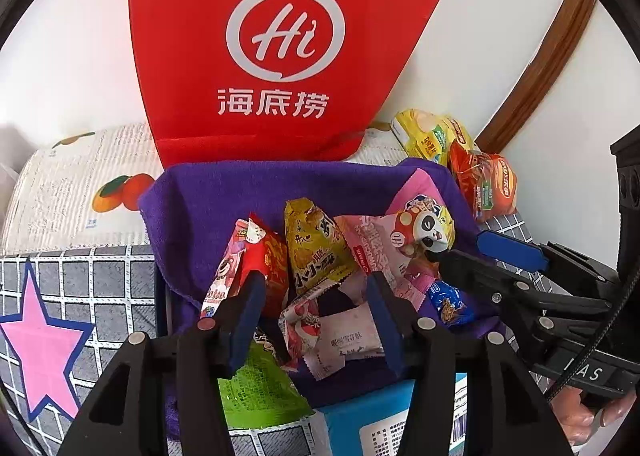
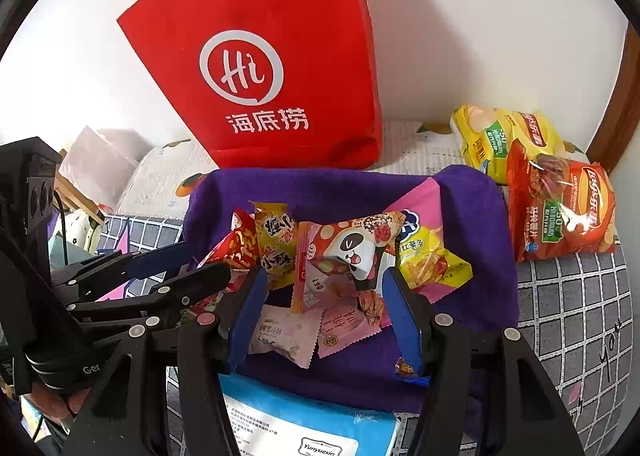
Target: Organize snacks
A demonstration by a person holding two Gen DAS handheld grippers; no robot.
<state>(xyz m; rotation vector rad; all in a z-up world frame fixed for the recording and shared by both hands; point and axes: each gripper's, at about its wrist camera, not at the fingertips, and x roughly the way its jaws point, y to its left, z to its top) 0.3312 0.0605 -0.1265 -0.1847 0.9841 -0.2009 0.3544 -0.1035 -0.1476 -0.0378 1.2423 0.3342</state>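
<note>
A box lined with purple cloth (image 1: 208, 199) (image 2: 472, 223) holds several small snack packets. My left gripper (image 1: 316, 312) hangs over its near side, open, with pink-and-white packets (image 1: 344, 336) lying loose between its blue fingers (image 1: 246, 320). A yellow packet (image 1: 316, 248) and a red one (image 1: 268, 260) stand just beyond its tips. My right gripper (image 2: 326, 312) is open over the same box; a panda-print packet (image 2: 352, 256) (image 1: 428, 230) sits at its fingertips, above pink packets (image 2: 340, 320). Each gripper also shows in the other's view: the right gripper (image 1: 464, 252), the left gripper (image 2: 196, 264).
A red paper bag with a white Hi logo (image 1: 280, 43) (image 2: 260, 75) stands behind the box against the wall. Yellow (image 2: 496, 139) and orange (image 2: 560, 203) chip bags lie to the right. A green packet (image 1: 256, 388) and the light-blue box front (image 2: 304, 416) are nearest.
</note>
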